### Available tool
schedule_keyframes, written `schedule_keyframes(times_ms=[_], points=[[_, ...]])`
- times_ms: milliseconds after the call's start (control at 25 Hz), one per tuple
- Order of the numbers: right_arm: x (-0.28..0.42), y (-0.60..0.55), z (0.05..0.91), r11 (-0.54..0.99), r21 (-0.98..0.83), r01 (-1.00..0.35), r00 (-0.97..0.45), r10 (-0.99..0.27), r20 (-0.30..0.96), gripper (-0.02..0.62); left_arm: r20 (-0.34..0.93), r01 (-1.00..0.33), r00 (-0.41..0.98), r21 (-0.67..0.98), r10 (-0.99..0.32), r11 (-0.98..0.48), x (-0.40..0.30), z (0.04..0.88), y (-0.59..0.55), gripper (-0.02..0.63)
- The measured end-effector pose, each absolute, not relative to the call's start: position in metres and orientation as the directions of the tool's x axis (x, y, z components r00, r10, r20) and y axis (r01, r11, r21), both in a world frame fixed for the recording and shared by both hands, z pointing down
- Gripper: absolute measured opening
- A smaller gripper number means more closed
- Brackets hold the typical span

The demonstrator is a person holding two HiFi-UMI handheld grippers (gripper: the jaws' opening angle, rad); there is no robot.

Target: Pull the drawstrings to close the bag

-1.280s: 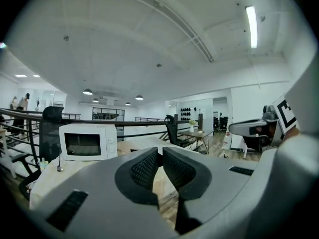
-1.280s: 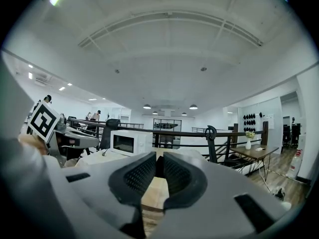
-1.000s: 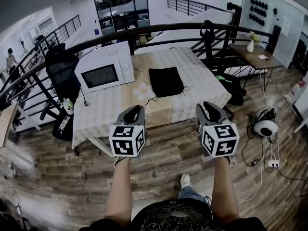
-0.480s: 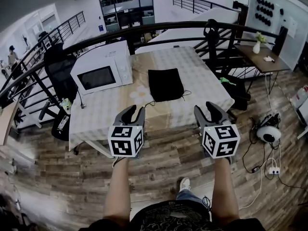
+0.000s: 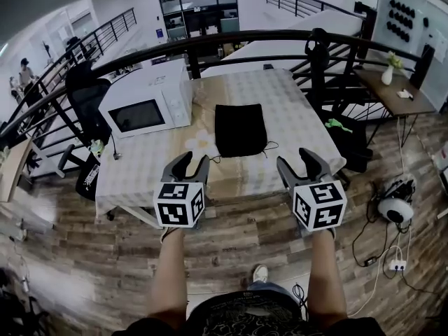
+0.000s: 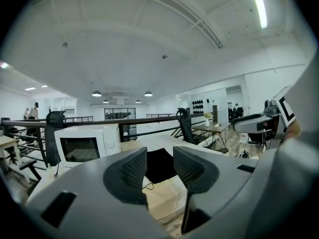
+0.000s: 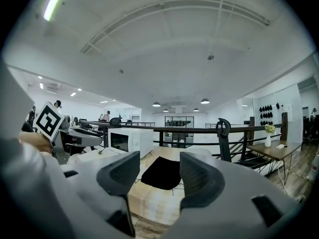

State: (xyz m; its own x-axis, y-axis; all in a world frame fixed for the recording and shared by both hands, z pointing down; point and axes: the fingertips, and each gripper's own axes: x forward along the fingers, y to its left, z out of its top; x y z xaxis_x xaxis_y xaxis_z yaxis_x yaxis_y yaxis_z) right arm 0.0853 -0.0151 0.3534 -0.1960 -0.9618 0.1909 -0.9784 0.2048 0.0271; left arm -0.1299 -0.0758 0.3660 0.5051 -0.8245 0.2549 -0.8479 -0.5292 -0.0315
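The worktop, spread with a pale checked cloth, fills the middle of the head view, with a white microwave on its left half. The black drawstring bag lies flat just right of the microwave. Its long axis runs straight away from the person, and its mouth looks to be at the near end. Both claws hang short of the worktop's near edge, nothing between their jaws, which have just been spreading apart. The left claw is below and left of the bag, the right claw below and right, so the bag lies ahead and between them, about equally far from each. The drawstrings trail thinly off the near corners, one toward each claw. I can read no brand or lettering anywhere; only the square marker patterns on the claws' cubes show.
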Motion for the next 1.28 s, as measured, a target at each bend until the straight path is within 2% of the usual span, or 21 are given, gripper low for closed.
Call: schedule_keyframes(times_ms=[640, 1280], points=[[0.147, -0.082, 0.363, 0.315, 0.016, -0.949, -0.306, -0.931, 0.199, 0.233, 0.3, -0.895, 0.394, -0.09, -0.869, -0.437, -0.091, 0.376, -0.116, 0.175], [0.15, -0.123, 0.37, 0.35, 0.004, -0.937, -0.342, -0.918, 0.201, 0.233, 0.301, -0.901, 0.379, -0.094, -0.875, -0.423, -0.081, 0.382, -0.149, 0.175]])
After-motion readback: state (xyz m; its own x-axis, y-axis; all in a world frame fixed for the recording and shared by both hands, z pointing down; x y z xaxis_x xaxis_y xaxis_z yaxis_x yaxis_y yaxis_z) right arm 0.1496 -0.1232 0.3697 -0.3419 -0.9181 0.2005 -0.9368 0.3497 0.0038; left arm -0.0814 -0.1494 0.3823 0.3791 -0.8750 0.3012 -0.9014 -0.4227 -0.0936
